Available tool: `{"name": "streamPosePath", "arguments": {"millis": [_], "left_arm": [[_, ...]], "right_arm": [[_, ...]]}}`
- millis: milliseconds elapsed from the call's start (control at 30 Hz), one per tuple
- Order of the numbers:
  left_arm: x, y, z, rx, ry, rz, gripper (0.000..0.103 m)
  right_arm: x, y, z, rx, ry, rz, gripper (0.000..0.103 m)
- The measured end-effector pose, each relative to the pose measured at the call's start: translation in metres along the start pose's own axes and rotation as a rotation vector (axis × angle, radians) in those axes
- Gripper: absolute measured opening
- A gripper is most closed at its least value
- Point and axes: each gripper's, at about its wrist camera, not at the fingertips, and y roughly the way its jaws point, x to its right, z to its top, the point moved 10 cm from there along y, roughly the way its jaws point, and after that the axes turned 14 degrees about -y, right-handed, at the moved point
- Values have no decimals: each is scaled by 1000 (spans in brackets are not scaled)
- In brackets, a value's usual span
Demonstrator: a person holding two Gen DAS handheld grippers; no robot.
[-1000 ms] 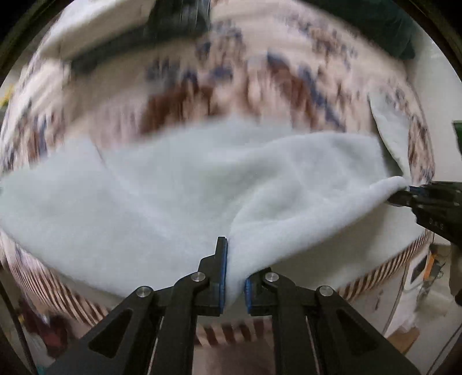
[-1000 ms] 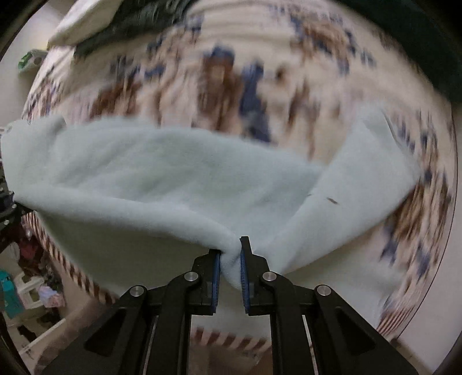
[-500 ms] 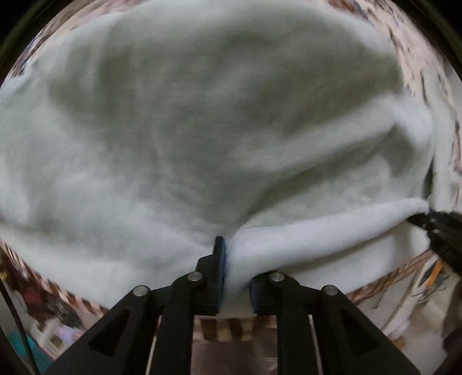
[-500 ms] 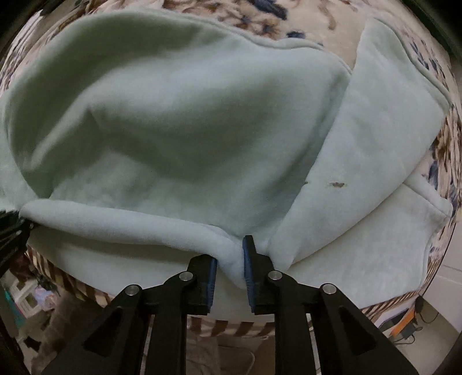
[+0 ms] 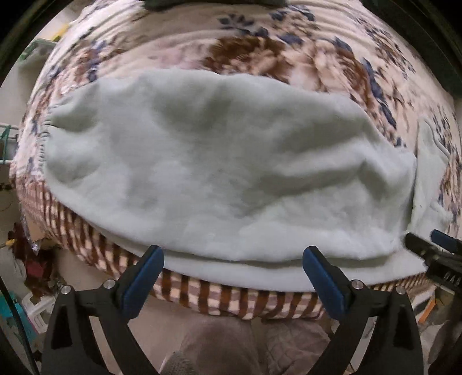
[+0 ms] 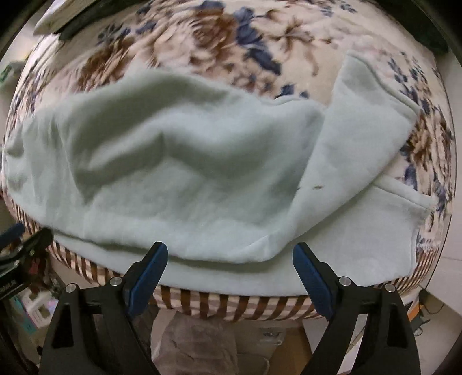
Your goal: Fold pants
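Note:
Pale mint-green fleece pants (image 5: 225,173) lie folded over on a floral blanket, the upper layer resting on the lower one along the bed's near edge. My left gripper (image 5: 233,253) points down over that near edge. Its jaws are opening and stand wide, the blue pads clear of the cloth. My right gripper (image 6: 230,249) hangs the same way over the pants (image 6: 187,173), its jaws opening and its pads touching nothing. One trouser leg (image 6: 361,121) angles off to the far right. Each gripper shows at the edge of the other's view: right gripper (image 5: 424,238), left gripper (image 6: 30,232).
The floral blanket (image 5: 260,52) has a brown striped border (image 5: 202,291) hanging over the bed's edge. Dark clothing (image 6: 72,28) and a white item (image 6: 52,17) lie at the far side. Below the edge are a brownish cushion (image 5: 225,340) and floor clutter (image 5: 26,259).
Both grippers held the pants' pinched edge; their jaws have since spread wide and released it. The lifted layer has dropped flat onto the layer beneath, and both grippers drew back to the near edge.

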Motion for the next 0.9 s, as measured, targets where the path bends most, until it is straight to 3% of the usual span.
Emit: {"name": "streamPosePath", "arguments": {"millis": [300, 433, 467, 500, 533, 600, 700, 833, 900], "left_arm": [[5, -2, 86, 149, -20, 113, 98], [19, 11, 99, 168, -5, 128, 98], [21, 12, 100, 170, 4, 128, 98], [25, 12, 99, 171, 16, 128, 98], [28, 10, 97, 171, 28, 126, 98], [35, 7, 95, 176, 45, 101, 98], [45, 4, 85, 164, 53, 70, 98], [59, 8, 73, 151, 76, 58, 98], [70, 16, 65, 132, 96, 54, 98]], "right_arm": [[128, 19, 61, 70, 286, -132, 90], [150, 57, 98, 21, 265, -223, 88], [152, 65, 100, 8, 249, -226, 68], [154, 69, 99, 2, 253, -247, 26], [164, 62, 91, 20, 289, -272, 17], [176, 43, 69, 108, 418, -199, 14], [210, 11, -7, 193, 681, -151, 14], [229, 28, -120, 181, 1048, -22, 13], [232, 49, -143, 177, 1117, 53, 13]]}}
